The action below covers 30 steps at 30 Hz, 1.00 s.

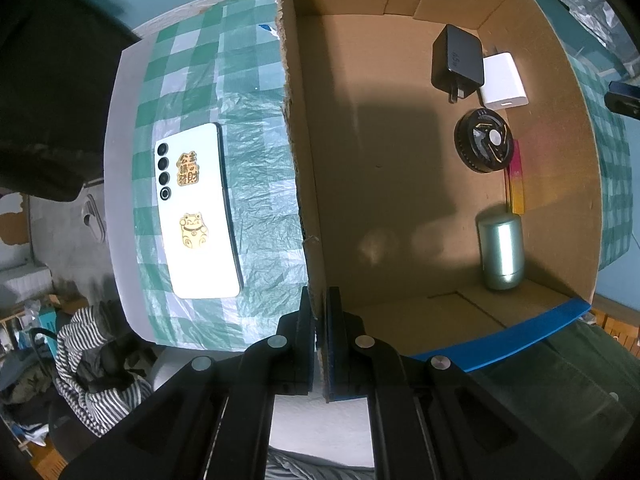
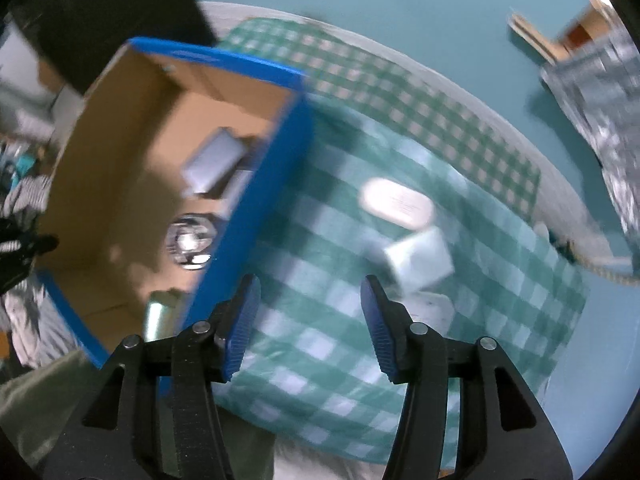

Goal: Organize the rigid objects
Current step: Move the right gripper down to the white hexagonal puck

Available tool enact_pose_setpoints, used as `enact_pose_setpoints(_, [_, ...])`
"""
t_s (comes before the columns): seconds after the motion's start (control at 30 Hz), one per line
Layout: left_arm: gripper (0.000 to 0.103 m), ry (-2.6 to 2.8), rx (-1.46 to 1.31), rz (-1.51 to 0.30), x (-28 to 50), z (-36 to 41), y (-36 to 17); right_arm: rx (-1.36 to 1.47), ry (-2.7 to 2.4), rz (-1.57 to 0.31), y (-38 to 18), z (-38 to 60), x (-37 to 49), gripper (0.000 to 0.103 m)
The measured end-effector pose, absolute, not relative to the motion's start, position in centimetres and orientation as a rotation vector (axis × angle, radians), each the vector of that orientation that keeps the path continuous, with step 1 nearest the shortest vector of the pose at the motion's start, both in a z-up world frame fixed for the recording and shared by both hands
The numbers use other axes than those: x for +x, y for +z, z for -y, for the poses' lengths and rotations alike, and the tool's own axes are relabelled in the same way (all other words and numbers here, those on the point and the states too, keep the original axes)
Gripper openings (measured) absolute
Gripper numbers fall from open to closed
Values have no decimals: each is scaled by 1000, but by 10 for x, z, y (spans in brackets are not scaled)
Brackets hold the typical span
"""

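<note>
My left gripper [image 1: 320,300] is shut on the near side wall of an open cardboard box [image 1: 298,128] with blue outer faces. Inside lie a black charger [image 1: 458,60], a white charger [image 1: 502,80], a round black disc [image 1: 484,146] and an upright pale green cylinder [image 1: 502,252]. A white phone [image 1: 196,212] with gold stickers lies face down on the checked cloth to the left of the box. My right gripper [image 2: 310,292] hangs open over the cloth just right of the box [image 2: 256,200], with nothing between its fingers. Beyond it are a blurred white oval object [image 2: 396,202] and a pale blocky object [image 2: 420,260].
A green-and-white checked plastic cloth [image 2: 340,360] covers the small table. A coloured card [image 1: 516,176] leans on the box's far wall. Striped fabric [image 1: 92,360] and clutter lie on the floor past the table edge. Crinkled silver wrap [image 2: 608,100] sits to the far right.
</note>
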<state>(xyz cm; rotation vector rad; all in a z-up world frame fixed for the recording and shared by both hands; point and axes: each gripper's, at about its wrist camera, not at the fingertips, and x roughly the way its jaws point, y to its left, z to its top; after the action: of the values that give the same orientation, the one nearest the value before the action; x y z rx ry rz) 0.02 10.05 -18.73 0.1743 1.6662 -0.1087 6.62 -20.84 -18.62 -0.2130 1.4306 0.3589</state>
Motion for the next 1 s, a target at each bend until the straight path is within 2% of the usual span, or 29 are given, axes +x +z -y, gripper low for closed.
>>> enact_pose_setpoints(0.17, [4, -98, 163, -1667, 0, -101, -187, -91, 283, -1454, -212, 260, 83, 56])
enact_pose_setpoints(0.3, [4, -92, 168, -1667, 0, -99, -187, -17, 236, -1455, -227, 291, 94, 66])
enact_pose_setpoints(0.5, [4, -79, 164, -1668, -1, -99, -186, 128, 235, -1453, -253, 317, 103, 66])
enact_pose_setpoints(1.0, [4, -75, 154, -1670, -2, -101, -186, 188, 265, -1494, -280, 322, 96, 67])
